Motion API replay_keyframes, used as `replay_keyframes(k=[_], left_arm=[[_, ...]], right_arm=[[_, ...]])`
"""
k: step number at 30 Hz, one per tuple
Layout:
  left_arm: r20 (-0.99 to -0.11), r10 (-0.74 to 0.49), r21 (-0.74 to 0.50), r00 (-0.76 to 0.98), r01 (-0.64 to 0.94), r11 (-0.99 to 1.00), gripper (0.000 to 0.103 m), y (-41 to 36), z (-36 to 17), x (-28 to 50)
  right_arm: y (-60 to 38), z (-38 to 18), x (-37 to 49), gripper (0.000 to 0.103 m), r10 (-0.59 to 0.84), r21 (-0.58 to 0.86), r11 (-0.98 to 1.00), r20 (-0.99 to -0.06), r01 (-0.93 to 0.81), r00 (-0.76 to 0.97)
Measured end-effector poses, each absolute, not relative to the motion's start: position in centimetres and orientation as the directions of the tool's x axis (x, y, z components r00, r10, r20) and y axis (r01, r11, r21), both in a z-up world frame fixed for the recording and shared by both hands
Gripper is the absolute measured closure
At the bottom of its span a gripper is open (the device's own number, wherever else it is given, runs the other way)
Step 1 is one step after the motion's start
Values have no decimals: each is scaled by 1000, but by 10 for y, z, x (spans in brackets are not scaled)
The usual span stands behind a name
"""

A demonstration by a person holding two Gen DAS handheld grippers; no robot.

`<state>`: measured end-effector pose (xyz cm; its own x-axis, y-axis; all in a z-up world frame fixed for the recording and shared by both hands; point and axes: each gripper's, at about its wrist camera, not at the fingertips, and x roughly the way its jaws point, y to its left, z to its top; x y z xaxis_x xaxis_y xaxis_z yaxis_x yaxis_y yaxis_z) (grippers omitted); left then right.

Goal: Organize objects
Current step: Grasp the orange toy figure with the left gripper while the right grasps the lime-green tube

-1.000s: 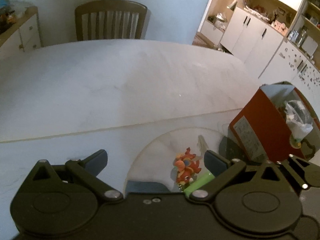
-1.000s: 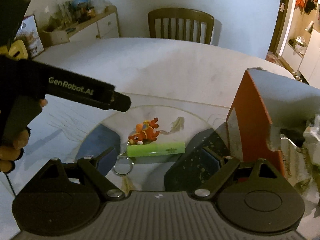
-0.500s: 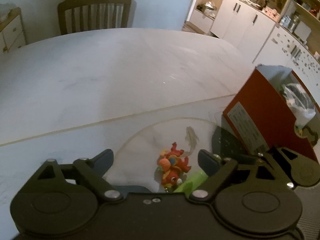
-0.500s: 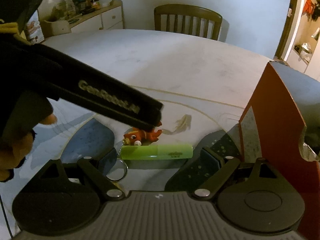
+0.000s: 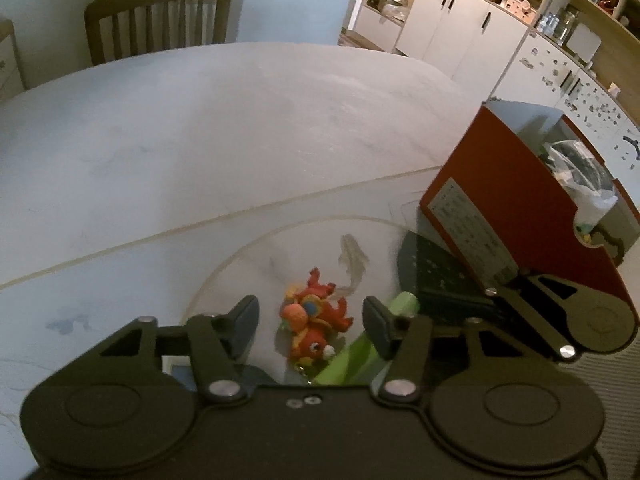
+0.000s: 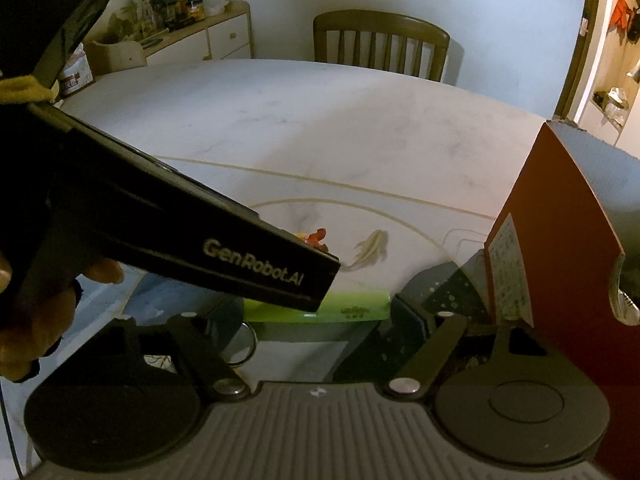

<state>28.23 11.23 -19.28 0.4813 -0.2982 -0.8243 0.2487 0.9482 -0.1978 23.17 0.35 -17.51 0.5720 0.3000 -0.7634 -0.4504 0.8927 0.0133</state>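
Two grippers work over one glass plate on the pale table, and we read this as the approach step of the first pick. Our left gripper has its jaws spread wide and holds nothing; the orange toy lies on the plate directly between its fingers, though we cannot tell whether the fingertips are yet down at the toy's level. Just beside the toy, toward us and to the right, lies the green tube, partly hidden under the left gripper's right finger. Our right gripper is likewise spread and empty, with the green tube lying crosswise between its fingers and a metal key ring just beside its left finger. The red box, open at the top and already holding a clear plastic bag, stands at the plate's right edge and is, we judge, the likely destination. The next move calls for the left jaws to drop around the toy and close without catching the tube. The toy's uneven shape may let it twist in the grip.
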Motion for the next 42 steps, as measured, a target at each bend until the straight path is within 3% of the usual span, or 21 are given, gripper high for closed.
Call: replay_keyframes(k=[4,7,12,14,26,31,42], left_arm=[[-823,-293,-189,486,251,949,53,110,-193,281],[-824,-305,-203,478,253,946,66,108,-193,281],[-826,-307,-213,472,242,946,68,109,-192,281],[-825,-299,-207,479,236,949,77,109,-190,281],[-810,-324,-236,489,234,943,87,118,-187,275],[-817,-297,-194,495,248,949,85,113,-186,272],[-828,-239,-111,507,270,956,51,96,-193,269]], right_arm=[[4,-175,232,22,297,6,891,-763,-453,574],[5,-175,233,22,294,1,891,-763,-454,576],[4,-175,230,22,297,8,893,-761,-450,576],[4,-174,230,22,296,1,892,-759,-453,580],[-9,-163,204,23,307,15,891,-757,-455,577],[-18,-156,189,23,320,28,886,-758,-463,568],[-39,-142,157,23,348,84,891,-756,-446,554]])
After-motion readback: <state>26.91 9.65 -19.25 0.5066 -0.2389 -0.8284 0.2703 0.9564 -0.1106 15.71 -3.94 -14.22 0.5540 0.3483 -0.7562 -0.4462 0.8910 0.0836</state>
